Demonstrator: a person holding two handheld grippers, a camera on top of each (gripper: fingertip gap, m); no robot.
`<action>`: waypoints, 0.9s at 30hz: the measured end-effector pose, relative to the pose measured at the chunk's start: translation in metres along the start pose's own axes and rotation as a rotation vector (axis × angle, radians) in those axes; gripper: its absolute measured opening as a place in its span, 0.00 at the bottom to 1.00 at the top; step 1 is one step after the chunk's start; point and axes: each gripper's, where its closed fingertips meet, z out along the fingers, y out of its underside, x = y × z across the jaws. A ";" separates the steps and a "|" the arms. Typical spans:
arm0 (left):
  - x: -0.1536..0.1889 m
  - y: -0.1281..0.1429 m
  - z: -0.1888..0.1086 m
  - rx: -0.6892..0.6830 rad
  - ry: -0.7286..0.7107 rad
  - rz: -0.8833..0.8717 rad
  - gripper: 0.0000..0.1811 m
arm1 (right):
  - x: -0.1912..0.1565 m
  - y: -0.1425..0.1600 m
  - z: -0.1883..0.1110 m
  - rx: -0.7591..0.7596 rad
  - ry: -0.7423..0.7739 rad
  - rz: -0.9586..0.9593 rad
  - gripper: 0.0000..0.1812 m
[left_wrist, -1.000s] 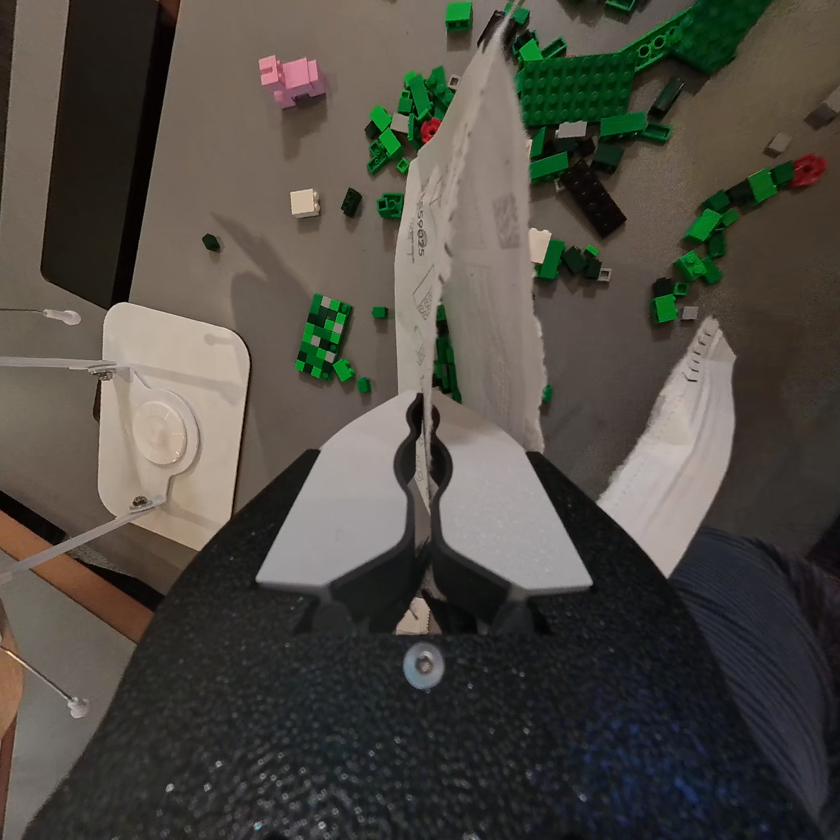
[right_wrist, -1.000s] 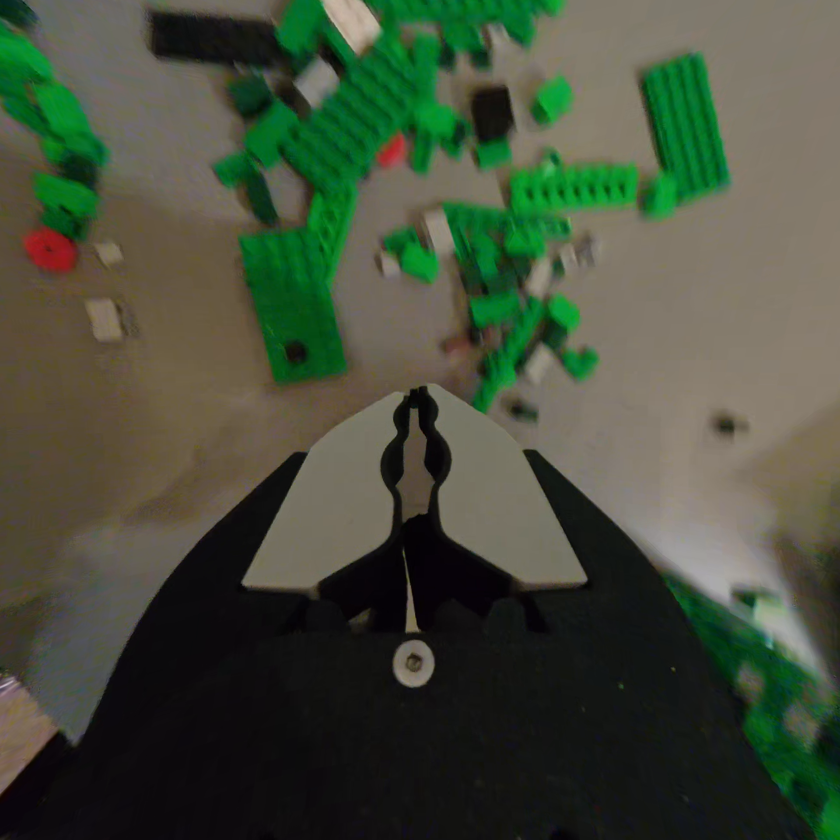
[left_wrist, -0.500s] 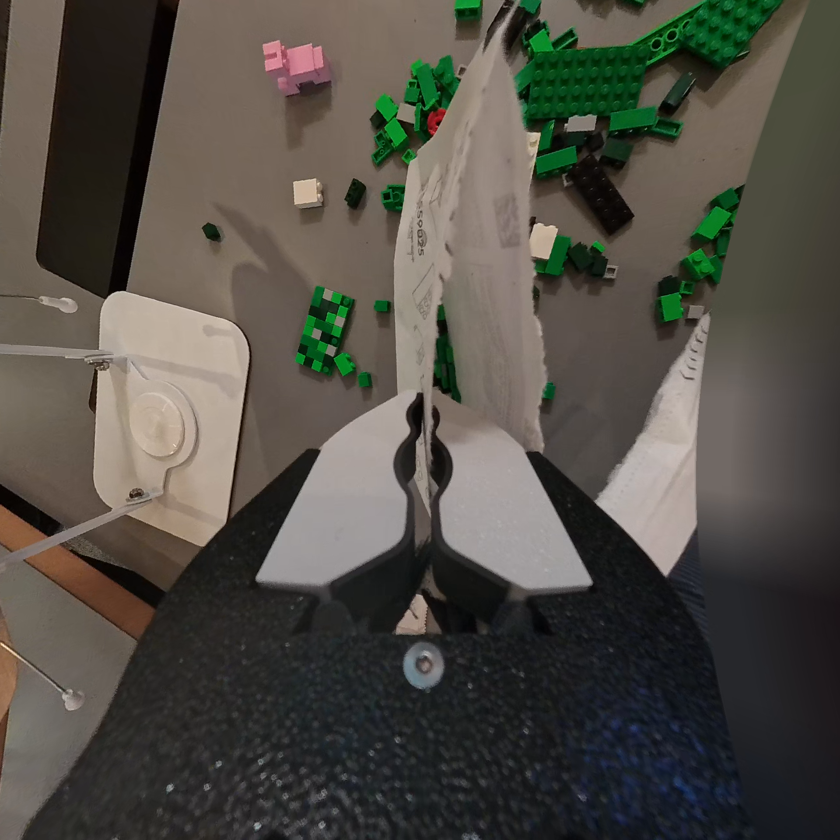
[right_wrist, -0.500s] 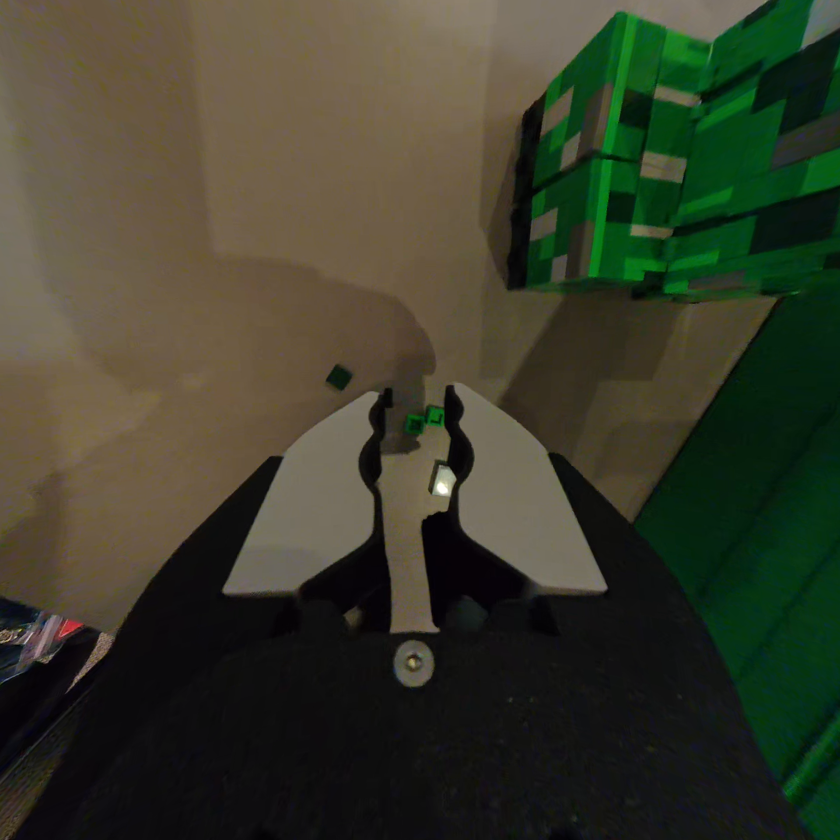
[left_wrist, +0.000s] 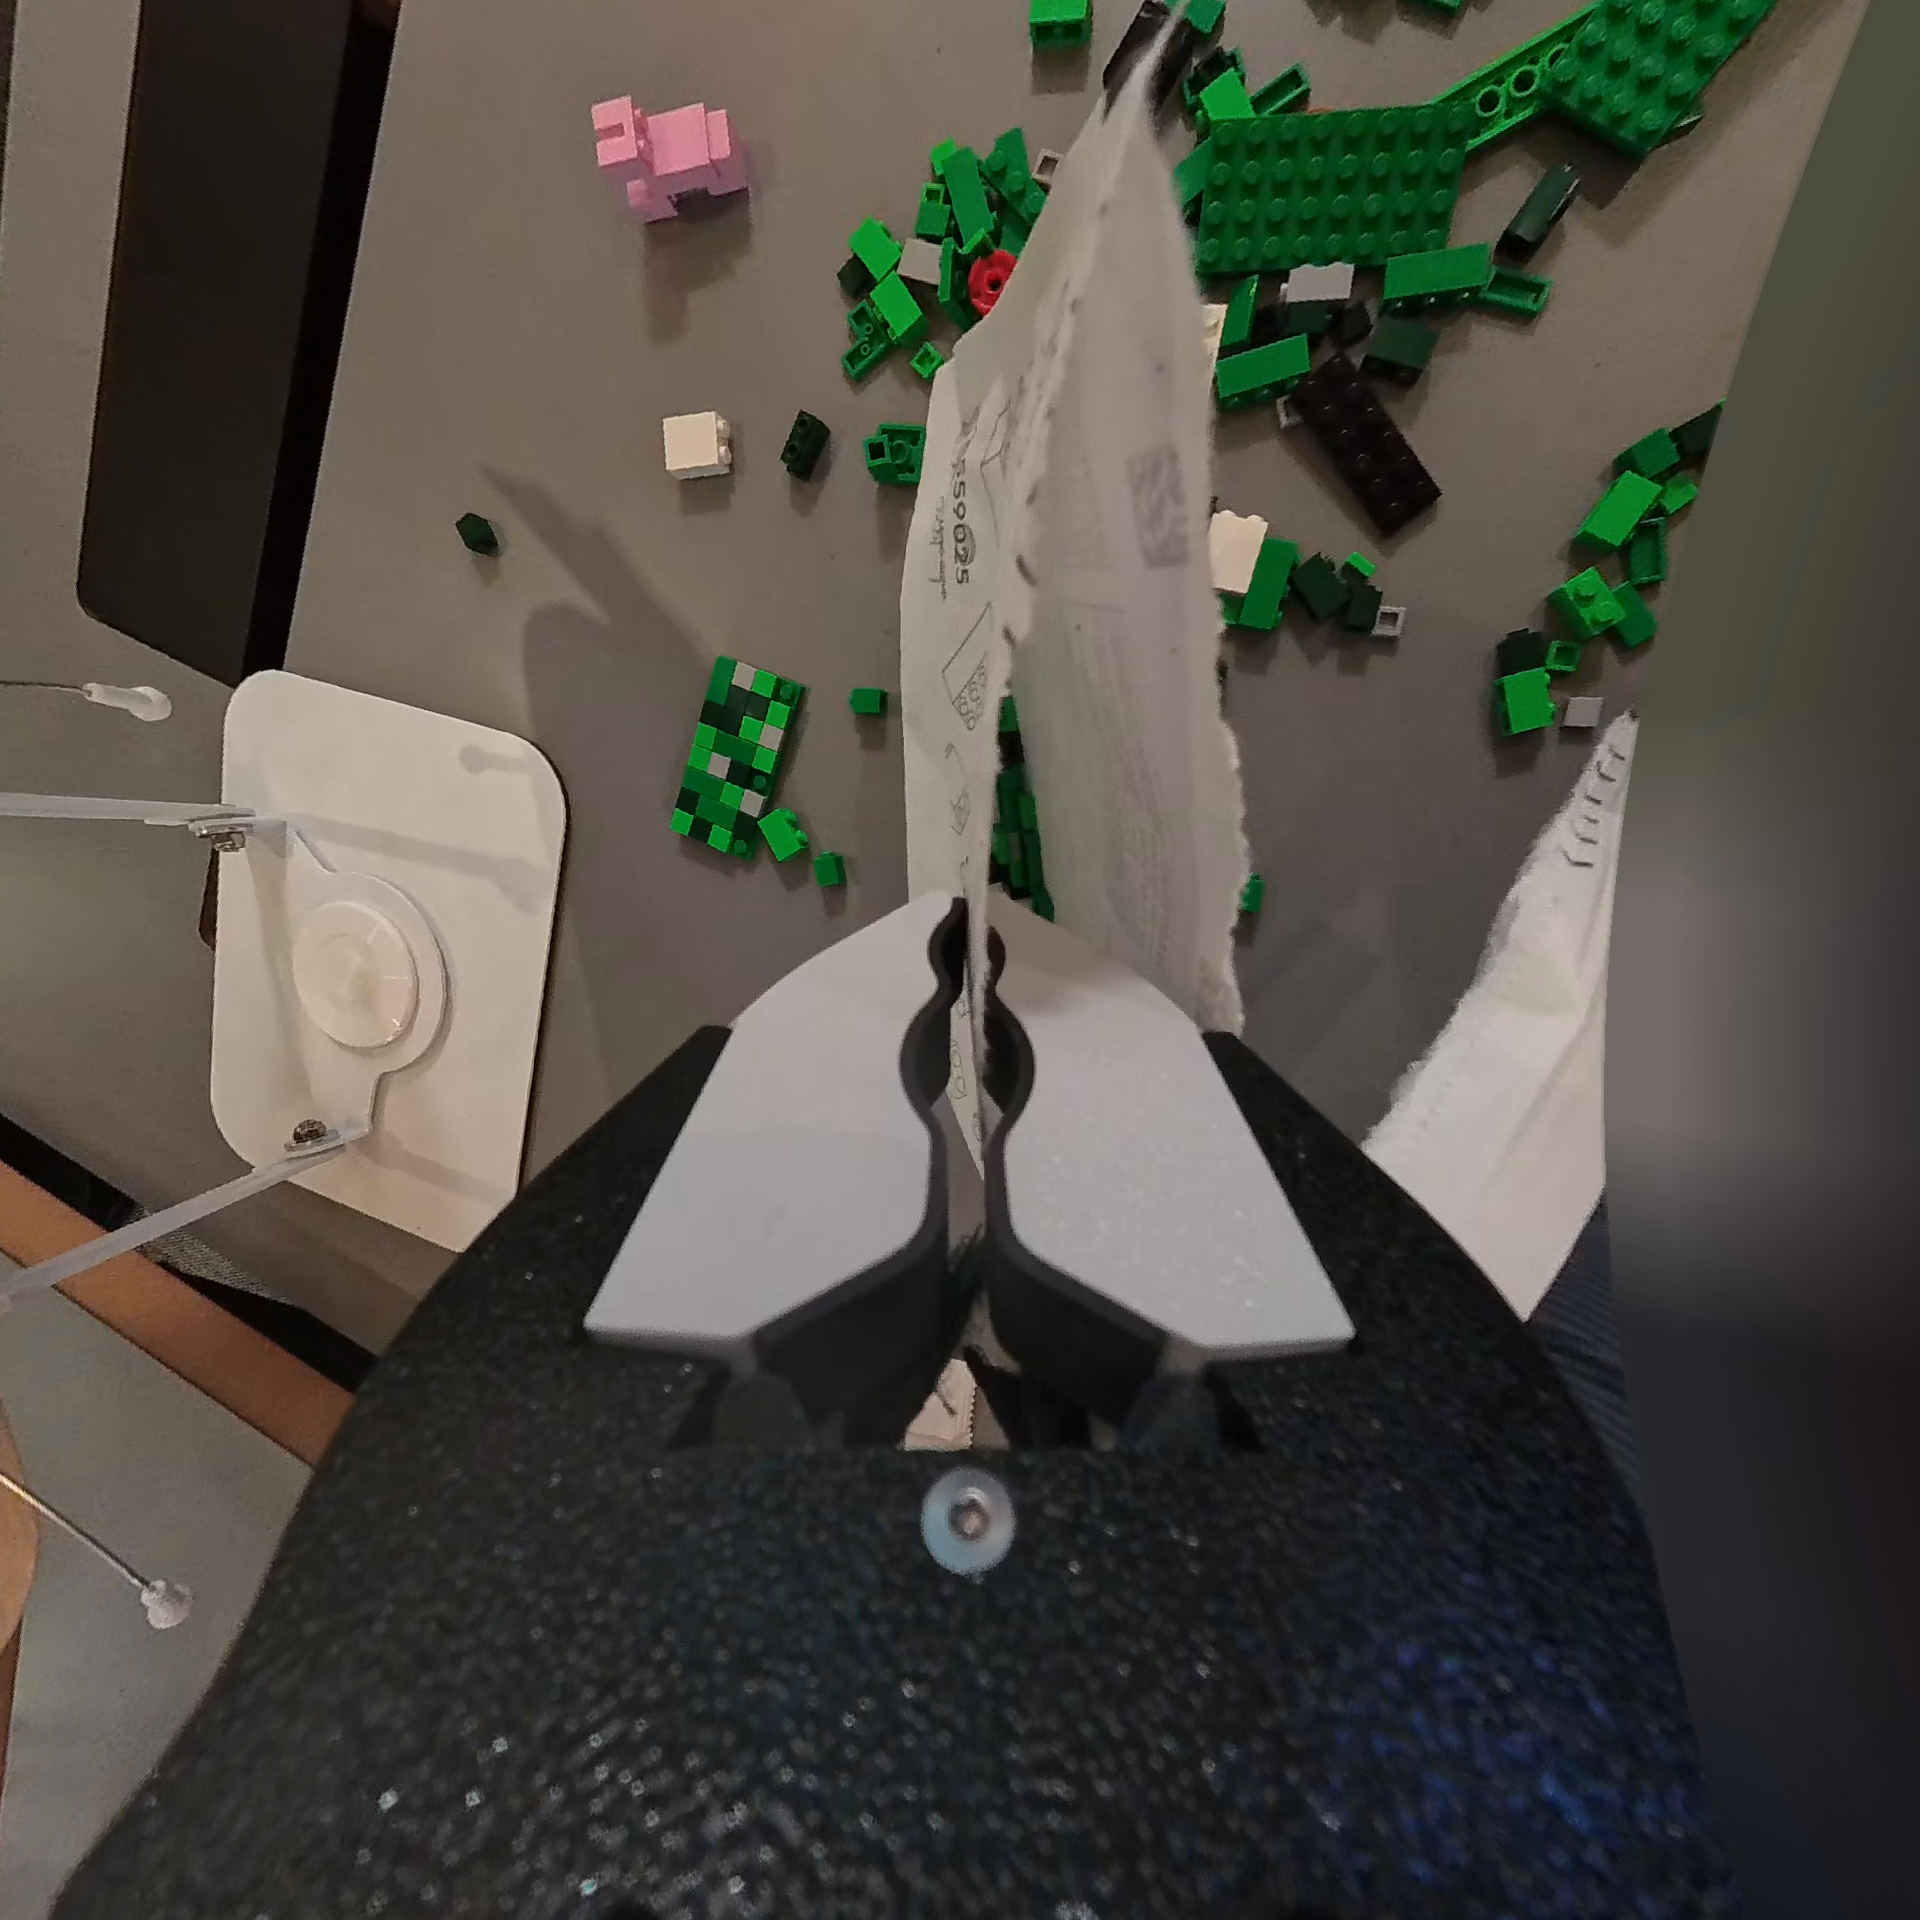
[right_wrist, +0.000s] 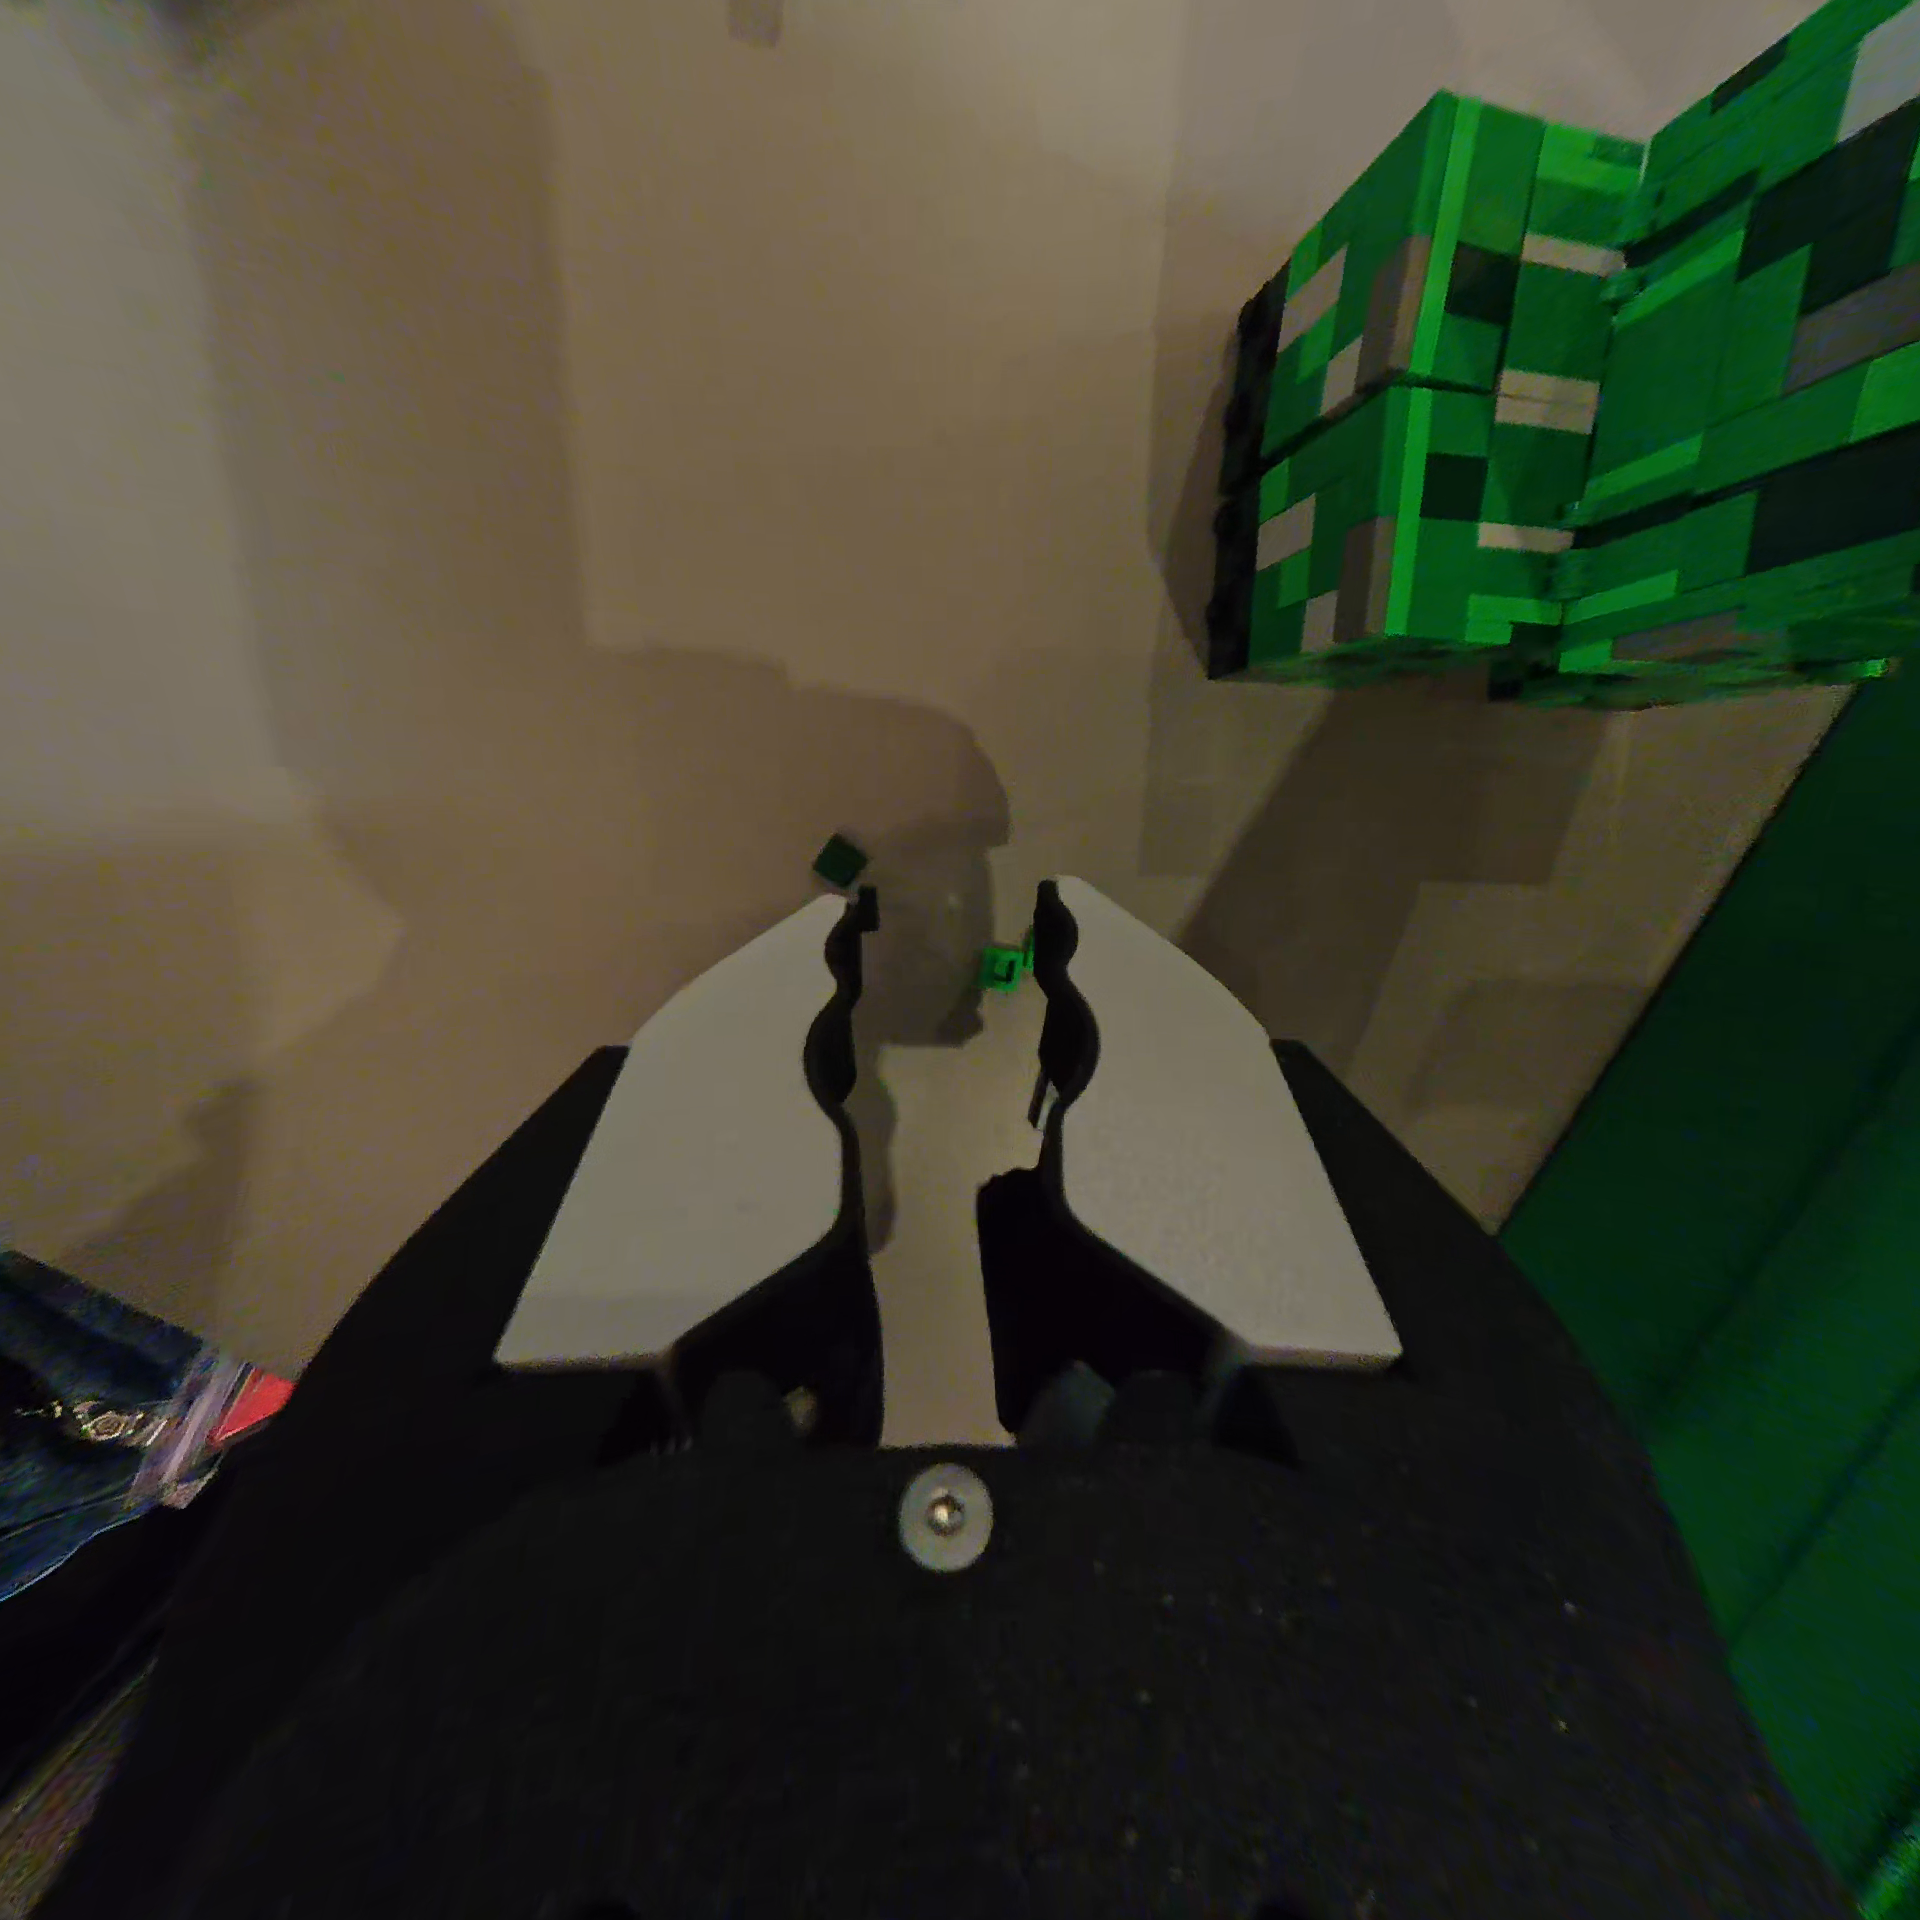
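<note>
Up close, the left gripper (left_wrist: 968, 920) is clamped on a torn white paper bag (left_wrist: 1081, 540), which stands upright and hides part of the grey table (left_wrist: 499, 353). Loose green bricks (left_wrist: 1320, 197), a pink brick pig (left_wrist: 670, 156) and a white mount plate (left_wrist: 457, 831) lie around. Only the right wrist view shows the right gripper (right_wrist: 953, 902), fingers apart and empty, low over a tiny green piece (right_wrist: 1005, 963), beside a large green block model (right_wrist: 1558, 416).

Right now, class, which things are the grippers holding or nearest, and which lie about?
Held or nearest: left gripper shut on paper bag; right gripper open beside small green brick.
Lying about: pink pig, green baseplate, white brick, black plate.
</note>
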 end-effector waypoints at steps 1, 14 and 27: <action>0.000 0.000 0.000 -0.003 0.001 0.000 0.00 | 0.000 0.000 0.000 0.002 -0.004 0.003 0.18; 0.001 0.000 0.001 -0.007 0.004 0.001 0.00 | -0.008 -0.002 -0.001 0.046 -0.069 0.055 0.21; 0.001 0.000 0.002 -0.009 0.006 0.000 0.00 | -0.003 -0.015 -0.003 0.091 -0.027 0.002 0.21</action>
